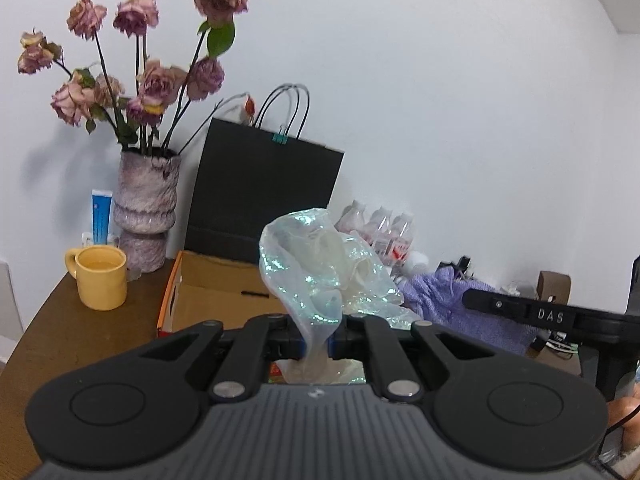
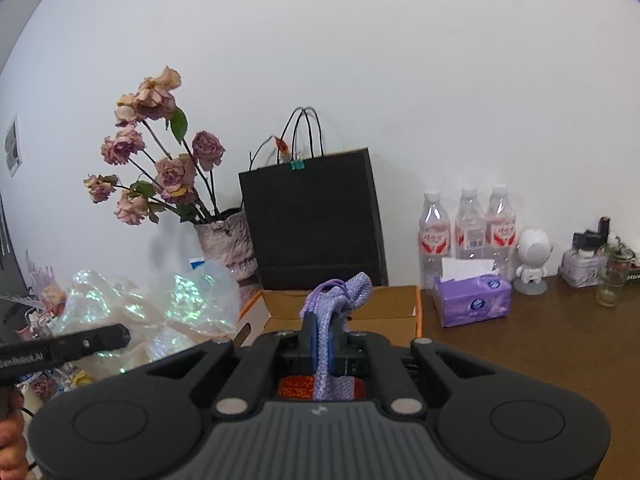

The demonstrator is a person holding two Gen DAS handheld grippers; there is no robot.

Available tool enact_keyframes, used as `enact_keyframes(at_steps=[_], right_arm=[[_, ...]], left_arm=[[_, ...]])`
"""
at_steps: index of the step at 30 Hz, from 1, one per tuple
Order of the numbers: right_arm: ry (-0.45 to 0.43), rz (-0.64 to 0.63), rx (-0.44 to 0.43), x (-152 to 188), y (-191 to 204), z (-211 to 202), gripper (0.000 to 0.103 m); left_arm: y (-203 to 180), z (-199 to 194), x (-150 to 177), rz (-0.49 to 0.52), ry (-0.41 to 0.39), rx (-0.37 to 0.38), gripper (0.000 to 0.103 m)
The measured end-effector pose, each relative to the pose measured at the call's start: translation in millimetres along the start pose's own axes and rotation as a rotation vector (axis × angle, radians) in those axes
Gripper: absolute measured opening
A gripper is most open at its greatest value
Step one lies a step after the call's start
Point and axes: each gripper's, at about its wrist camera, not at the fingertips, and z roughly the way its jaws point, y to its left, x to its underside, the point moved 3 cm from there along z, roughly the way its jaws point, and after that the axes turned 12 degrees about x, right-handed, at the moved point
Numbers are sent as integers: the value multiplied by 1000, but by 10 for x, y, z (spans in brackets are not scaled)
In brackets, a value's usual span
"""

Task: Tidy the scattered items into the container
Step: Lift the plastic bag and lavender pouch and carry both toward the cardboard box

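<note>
**A:** Looking along the left gripper [image 1: 318,344], what sits between the jaws?

**B:** A crumpled iridescent plastic bag [image 1: 320,264]. The jaws are drawn almost together and pinch its narrow neck; the bulk of it balloons upward and forward past the fingertips, with a bit hanging below the pinch.

**A:** And the container?

**B:** An open cardboard box [image 1: 208,292] with an orange edge lies ahead of the jaws and slightly to their left, lower than the pinched bag. Its floor shows brown card, and a black paper bag [image 1: 264,196] stands just behind it.

**A:** What about the right gripper [image 2: 322,344]?

**B:** Its jaws are closed tight on a lilac knitted cloth [image 2: 336,300]. The cloth runs straight through the gap: a bunched end with a loop sticks up beyond the fingertips, and the rest trails down beneath them.

**A:** Where is the box from that side?

**B:** The cardboard box [image 2: 384,308] is directly ahead of the jaws, just beyond the raised end of the cloth. The plastic bag [image 2: 160,308] fills the space to the left of these jaws.

**A:** Anything else near?

**B:** A purple tissue pack [image 2: 472,300] right of the box, a yellow mug [image 1: 102,280] left of it.
</note>
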Motion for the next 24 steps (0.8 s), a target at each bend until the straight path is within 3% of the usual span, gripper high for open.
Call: enact_keyframes(at_steps=[14, 24], right_arm=[[275, -59, -18, 314, 112, 630, 4], [375, -127, 0, 271, 242, 941, 4]], left_arm=[[307, 388, 220, -52, 227, -55, 9], [472, 629, 238, -53, 348, -67, 9]])
